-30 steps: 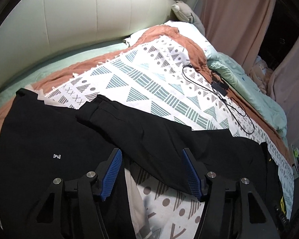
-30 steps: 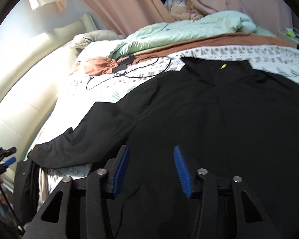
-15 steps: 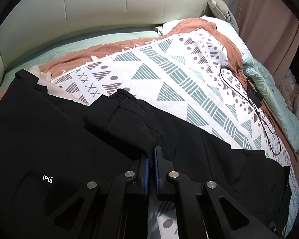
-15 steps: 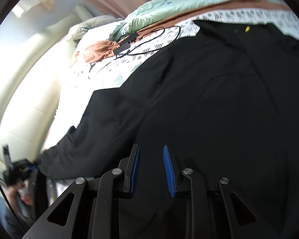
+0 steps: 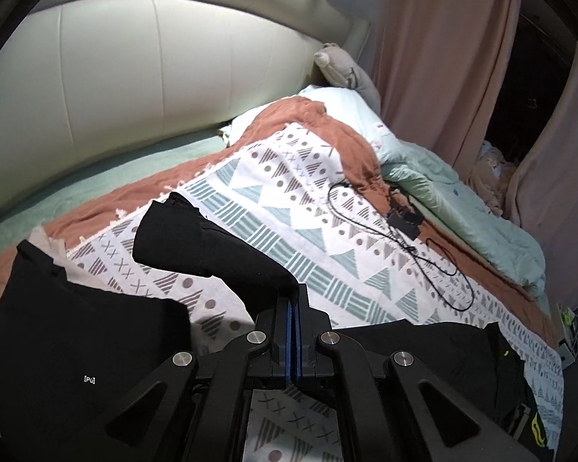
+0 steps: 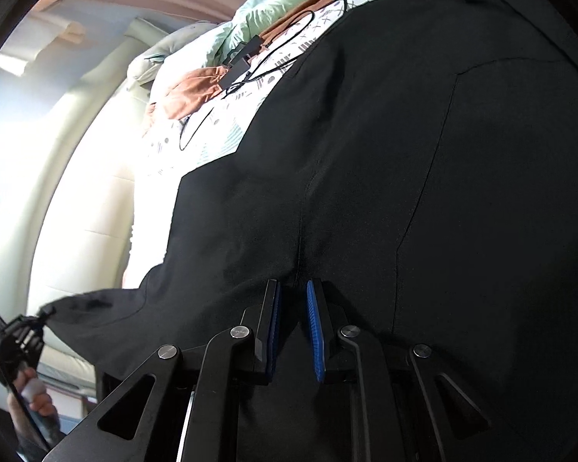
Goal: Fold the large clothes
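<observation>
While the black jacket (image 6: 424, 161) lies spread over the patterned blanket (image 5: 289, 208) on the bed, its sleeve (image 5: 212, 246) is pinched in the left gripper (image 5: 293, 300), whose blue pads are pressed together on the cloth so that the cuff end stands raised off the blanket and points toward the padded headboard (image 5: 135, 77). In the right wrist view the right gripper (image 6: 293, 292) sits low on the body of the jacket, its jaws closing with a ridge of black fabric gathered between the blue pads (image 6: 314, 331); a narrow gap shows there, and whether the pads already press the cloth cannot be told. At the left edge of that view the left gripper (image 6: 23, 327) appears small, holding the sleeve's tip, with the person's hand (image 6: 34, 396) below it. Another dark garment with a small white logo (image 5: 77, 346) lies at the near left corner of the bed. A black cable with an adapter (image 5: 404, 227) rests on the blanket toward the far edge, beside a rumpled mint-green duvet (image 5: 462, 208) and a rust-coloured throw (image 5: 320, 123). Pink curtains (image 5: 443, 57) hang beyond the bed's far side.
</observation>
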Tool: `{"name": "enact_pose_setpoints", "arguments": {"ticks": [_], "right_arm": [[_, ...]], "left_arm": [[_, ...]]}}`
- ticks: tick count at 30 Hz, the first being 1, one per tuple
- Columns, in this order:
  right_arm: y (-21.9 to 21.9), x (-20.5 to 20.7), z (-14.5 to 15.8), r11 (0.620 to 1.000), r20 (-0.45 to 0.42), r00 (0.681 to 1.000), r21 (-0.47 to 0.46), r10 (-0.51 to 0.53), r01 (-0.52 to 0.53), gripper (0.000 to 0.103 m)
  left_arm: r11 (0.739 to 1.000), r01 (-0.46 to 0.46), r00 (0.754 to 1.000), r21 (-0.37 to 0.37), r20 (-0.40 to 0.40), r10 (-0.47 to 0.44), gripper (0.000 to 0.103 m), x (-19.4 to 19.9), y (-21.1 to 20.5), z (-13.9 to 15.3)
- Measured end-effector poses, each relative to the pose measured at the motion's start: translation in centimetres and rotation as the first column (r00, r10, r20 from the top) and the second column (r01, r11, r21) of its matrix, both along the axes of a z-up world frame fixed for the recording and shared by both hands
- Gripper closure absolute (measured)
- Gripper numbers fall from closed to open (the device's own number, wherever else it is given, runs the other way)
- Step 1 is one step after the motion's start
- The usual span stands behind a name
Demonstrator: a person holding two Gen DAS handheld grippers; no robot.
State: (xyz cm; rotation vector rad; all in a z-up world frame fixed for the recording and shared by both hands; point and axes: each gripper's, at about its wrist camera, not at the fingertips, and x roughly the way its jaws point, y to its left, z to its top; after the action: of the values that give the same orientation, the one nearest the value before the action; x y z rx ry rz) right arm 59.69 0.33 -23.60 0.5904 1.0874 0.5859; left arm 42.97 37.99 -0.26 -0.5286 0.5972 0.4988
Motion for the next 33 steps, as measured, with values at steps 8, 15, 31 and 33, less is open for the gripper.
{"name": "enact_pose_setpoints", "arguments": {"ticks": [8,15,31,33], "right_arm": [[-3.4,-3.1,5.6,0.999,0.082,0.997,0.037,-0.006,0.003,0.036],[-11.7,-8.2,10.6,0.988,0.202,0.968,0.0,-0.148,0.151,0.036],[-25.5,-13.9,11.7,0.906,0.149,0.894,0.043,-0.423,0.422,0.036],[-27.1,-13.7,11.7,0.894,0.139,0.883,0.083,-0.447,0.44,0.036]], "left_arm": [[0.99,0.135,0.985,0.04,0.1,-0.139,0.103,0.9,-7.4,7.2],[0.957,0.285,0.946,0.061,0.147,-0.291,0.103,2.2,-15.8,11.3],[0.811,0.577,0.8,0.092,0.136,-0.584,0.103,7.7,-33.8,14.3],[0.785,0.614,0.774,0.084,0.133,-0.619,0.103,8.8,-36.0,13.8]]}}
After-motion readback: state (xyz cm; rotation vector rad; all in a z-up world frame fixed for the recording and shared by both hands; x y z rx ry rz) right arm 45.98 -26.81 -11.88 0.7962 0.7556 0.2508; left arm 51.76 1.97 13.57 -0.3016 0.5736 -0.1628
